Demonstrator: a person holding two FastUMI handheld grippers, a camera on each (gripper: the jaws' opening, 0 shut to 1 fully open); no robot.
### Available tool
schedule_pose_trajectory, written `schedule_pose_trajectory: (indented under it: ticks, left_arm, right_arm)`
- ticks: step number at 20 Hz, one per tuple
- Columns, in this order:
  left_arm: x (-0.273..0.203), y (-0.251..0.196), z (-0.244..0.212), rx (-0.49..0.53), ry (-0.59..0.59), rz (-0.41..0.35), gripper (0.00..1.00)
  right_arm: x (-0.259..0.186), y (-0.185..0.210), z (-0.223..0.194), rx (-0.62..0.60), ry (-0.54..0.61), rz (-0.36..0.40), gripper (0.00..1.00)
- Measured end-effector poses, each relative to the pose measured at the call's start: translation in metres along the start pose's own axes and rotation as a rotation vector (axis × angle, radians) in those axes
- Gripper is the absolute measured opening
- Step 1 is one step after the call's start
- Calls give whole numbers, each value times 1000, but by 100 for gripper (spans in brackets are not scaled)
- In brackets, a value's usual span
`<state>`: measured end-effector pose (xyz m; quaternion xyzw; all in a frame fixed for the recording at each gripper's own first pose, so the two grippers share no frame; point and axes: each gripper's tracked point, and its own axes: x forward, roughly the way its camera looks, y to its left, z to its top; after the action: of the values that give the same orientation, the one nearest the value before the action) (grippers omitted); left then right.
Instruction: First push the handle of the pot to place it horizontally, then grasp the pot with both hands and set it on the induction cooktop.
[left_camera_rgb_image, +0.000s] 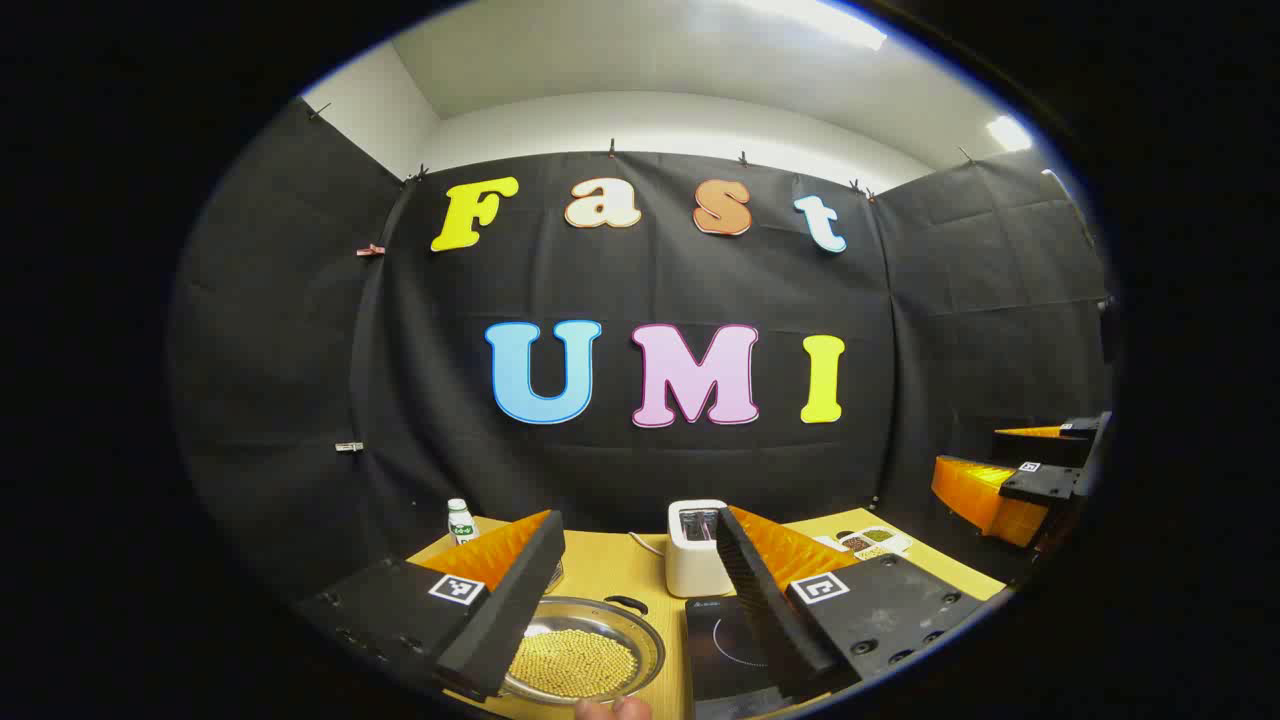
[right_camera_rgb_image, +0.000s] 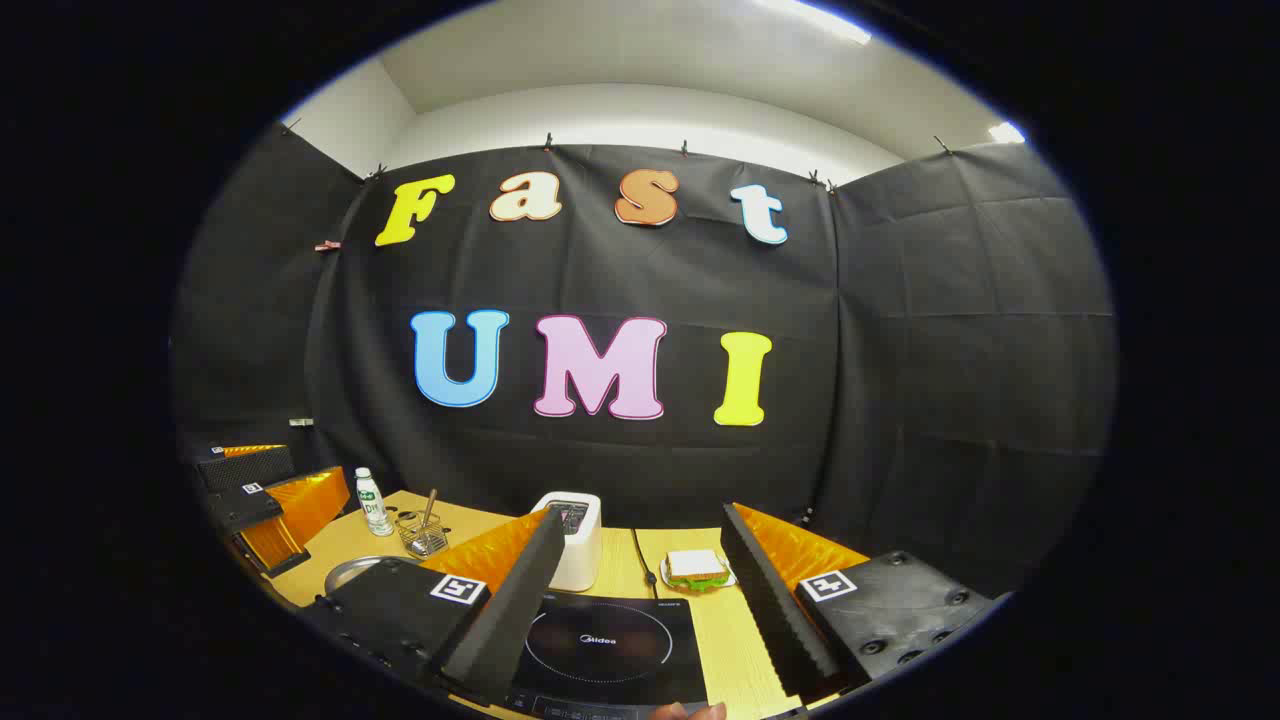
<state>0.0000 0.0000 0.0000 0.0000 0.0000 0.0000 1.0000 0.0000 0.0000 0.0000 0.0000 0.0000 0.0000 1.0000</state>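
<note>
In the left gripper view a shallow steel pot (left_camera_rgb_image: 585, 655) full of yellow beans sits on the wooden table, its black handle (left_camera_rgb_image: 627, 603) at the far rim. My left gripper (left_camera_rgb_image: 625, 610) hovers above it, open, with nothing between the fingers. The black induction cooktop (left_camera_rgb_image: 725, 640) lies just right of the pot. In the right gripper view my right gripper (right_camera_rgb_image: 635, 600) is open above the cooktop (right_camera_rgb_image: 610, 645). The pot's rim (right_camera_rgb_image: 355, 572) peeks out at the left, near the left gripper (right_camera_rgb_image: 265, 505). The right gripper (left_camera_rgb_image: 1030, 470) appears at the far right of the left gripper view.
A white toaster (right_camera_rgb_image: 572, 540) stands behind the cooktop, its cord trailing right. A sandwich on a plate (right_camera_rgb_image: 697, 570) lies to the right. A small bottle (right_camera_rgb_image: 371, 501) and a wire basket with a utensil (right_camera_rgb_image: 425, 535) sit at the back left. Small seed dishes (left_camera_rgb_image: 872, 541) rest at the right.
</note>
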Motion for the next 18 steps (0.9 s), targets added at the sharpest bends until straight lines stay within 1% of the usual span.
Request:
schedule_pose_trajectory:
  ticks: [8,10,15,16,18]
  left_arm:
    - [-7,0,2,-1,-6,-3,95]
    - [-9,0,2,-5,-10,-2,95]
    - [-9,0,5,-21,-16,-5,95]
    - [-9,0,7,-18,-20,-8,95]
    - [-9,-2,10,-12,-28,-20,95]
  right_arm:
    - [-8,0,4,3,-12,0,98]
    - [-10,0,10,6,-26,-2,98]
    - [-13,1,14,-13,-45,-2,98]
    - [-13,3,13,-13,-44,-1,96]
    - [-12,5,14,-24,-47,1,96]
